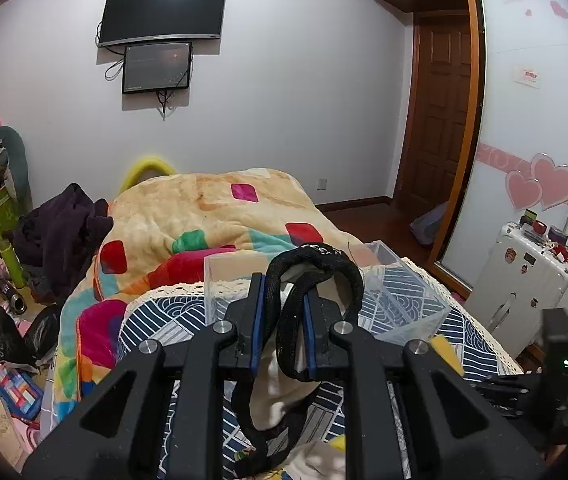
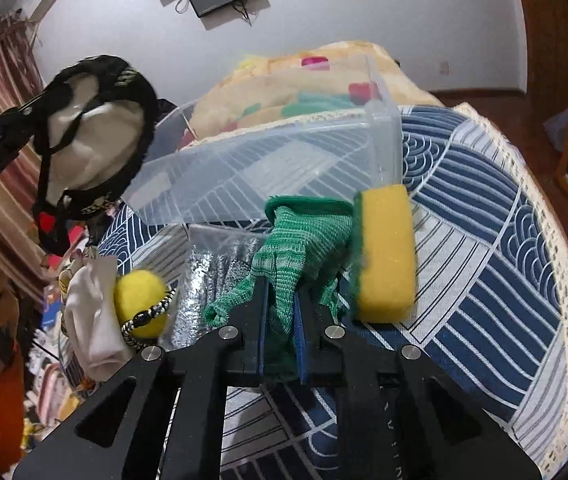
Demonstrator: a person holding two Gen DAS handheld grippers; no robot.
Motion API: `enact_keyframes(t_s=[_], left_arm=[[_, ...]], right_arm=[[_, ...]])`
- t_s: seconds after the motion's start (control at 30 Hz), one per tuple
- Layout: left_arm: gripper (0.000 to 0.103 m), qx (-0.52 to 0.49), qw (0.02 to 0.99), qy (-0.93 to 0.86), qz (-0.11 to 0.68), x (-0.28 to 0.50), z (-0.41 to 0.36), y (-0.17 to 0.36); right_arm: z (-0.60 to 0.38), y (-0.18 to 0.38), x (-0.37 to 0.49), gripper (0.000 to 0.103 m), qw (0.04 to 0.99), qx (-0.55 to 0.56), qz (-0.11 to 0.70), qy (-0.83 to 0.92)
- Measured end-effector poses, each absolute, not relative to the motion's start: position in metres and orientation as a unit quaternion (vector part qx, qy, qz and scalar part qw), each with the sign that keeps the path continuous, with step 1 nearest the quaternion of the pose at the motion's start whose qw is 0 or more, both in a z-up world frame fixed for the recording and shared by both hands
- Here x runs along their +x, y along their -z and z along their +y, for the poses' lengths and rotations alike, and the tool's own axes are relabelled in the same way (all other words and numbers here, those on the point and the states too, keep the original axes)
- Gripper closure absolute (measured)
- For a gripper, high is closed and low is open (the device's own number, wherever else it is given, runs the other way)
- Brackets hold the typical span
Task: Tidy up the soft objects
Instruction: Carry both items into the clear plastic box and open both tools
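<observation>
A black-trimmed white cloth pouch hangs lifted above the bed. A green knit glove lies crumpled beside a yellow sponge, before a clear plastic box.

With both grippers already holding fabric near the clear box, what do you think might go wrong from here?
1. The left gripper pinches only the black trim of the black-and-cream cloth; the rest hangs loose and might snag on the clear box rim.
2. The green knit glove in the right gripper touches the yellow sponge; lifting may drag it.
3. The yellow ball sits near the bed's edge and could roll off.
</observation>
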State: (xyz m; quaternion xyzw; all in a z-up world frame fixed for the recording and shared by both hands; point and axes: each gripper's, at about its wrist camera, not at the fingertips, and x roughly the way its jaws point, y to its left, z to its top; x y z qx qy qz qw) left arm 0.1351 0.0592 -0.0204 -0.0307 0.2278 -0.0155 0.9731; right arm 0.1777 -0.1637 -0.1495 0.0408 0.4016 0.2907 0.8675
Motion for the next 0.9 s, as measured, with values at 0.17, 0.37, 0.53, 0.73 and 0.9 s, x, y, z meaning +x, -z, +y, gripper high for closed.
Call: enact_keyframes(t_s=[0.17, 0.37, 0.53, 0.73, 0.9], left_arm=[[0.087, -0.033, 0.974, 0.014, 0.222, 0.141, 0.064, 0.011], [0.087, -0.033, 0.977, 0.011, 0.212, 0.158, 0.07, -0.003], [0.087, -0.039, 0.974, 0.008, 0.224, 0.183, 0.075, -0.002], [0.087, -0.049, 0.966, 0.008, 0.254, 0.22, 0.077, 0.013], [0.087, -0.016, 0.959, -0.011, 0.284, 0.239, 0.071, 0.032]], right_arm=[[-0.163, 0.112, 0.161, 0.095, 0.892, 0.017, 0.345, -0.291], [-0.163, 0.059, 0.169, 0.094, 0.917, 0.007, 0.275, -0.29], [-0.152, 0.047, 0.199, 0.094, 0.924, 0.004, 0.257, -0.284], [-0.138, 0.053, 0.226, 0.094, 0.924, -0.012, 0.274, -0.268], [-0.124, 0.062, 0.246, 0.094, 0.911, -0.02, 0.307, -0.273]])
